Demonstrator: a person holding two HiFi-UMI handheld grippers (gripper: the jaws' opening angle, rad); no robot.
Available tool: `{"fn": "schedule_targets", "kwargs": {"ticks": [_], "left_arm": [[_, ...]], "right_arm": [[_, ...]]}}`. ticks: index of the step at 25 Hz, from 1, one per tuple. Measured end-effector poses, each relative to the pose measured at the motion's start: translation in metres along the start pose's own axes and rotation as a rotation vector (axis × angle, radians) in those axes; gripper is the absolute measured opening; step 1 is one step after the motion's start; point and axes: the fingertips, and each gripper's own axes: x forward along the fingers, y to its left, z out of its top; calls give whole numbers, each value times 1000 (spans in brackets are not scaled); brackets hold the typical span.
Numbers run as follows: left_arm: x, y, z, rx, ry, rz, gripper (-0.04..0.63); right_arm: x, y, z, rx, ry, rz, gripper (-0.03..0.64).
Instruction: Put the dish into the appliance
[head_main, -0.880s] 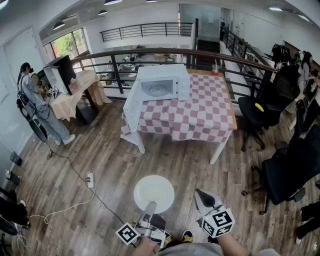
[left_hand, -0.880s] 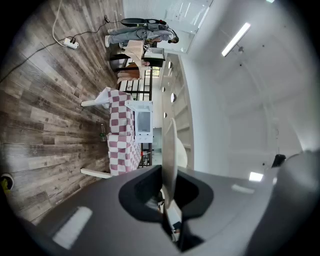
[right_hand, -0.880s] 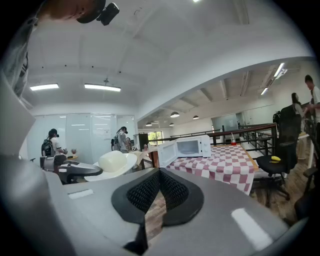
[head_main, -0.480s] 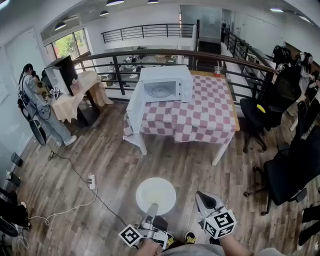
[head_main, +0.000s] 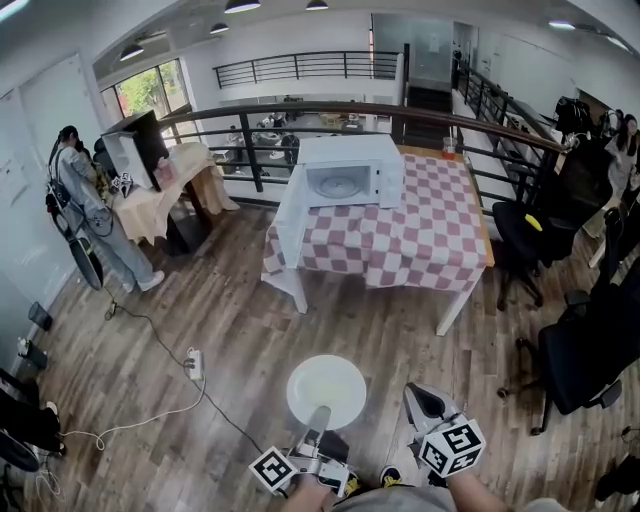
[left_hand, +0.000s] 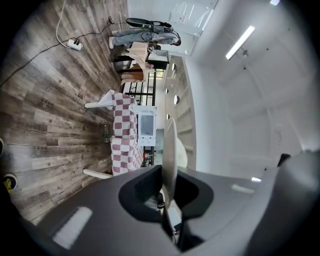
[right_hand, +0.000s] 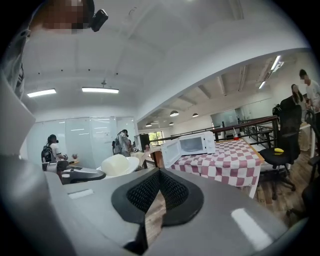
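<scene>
- The microwave (head_main: 350, 172) and its checked table (head_main: 420, 240) have slid toward 3 o'clock in the head view.
- The dish (head_main: 326, 392), its rim clamped in the left gripper (head_main: 318, 414), has drifted slightly toward 4 o'clock, and the right gripper (head_main: 416, 394) has drifted with it.
- The power strip (head_main: 195, 362) and the person (head_main: 90, 210) standing at 9 o'clock have also shifted toward 3 o'clock.
</scene>
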Motion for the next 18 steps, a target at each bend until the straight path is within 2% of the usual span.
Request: {"fn": "schedule_targets", "kwargs": {"ticks": [9,18], "left_arm": [[-6,11,20,-1,-9,25,26],[28,25,28,19,17,38,28]], "right_arm": [[11,13,-6,4,-1,18,-3],[40,-10,-9,-13,-16,6,-2]]}}
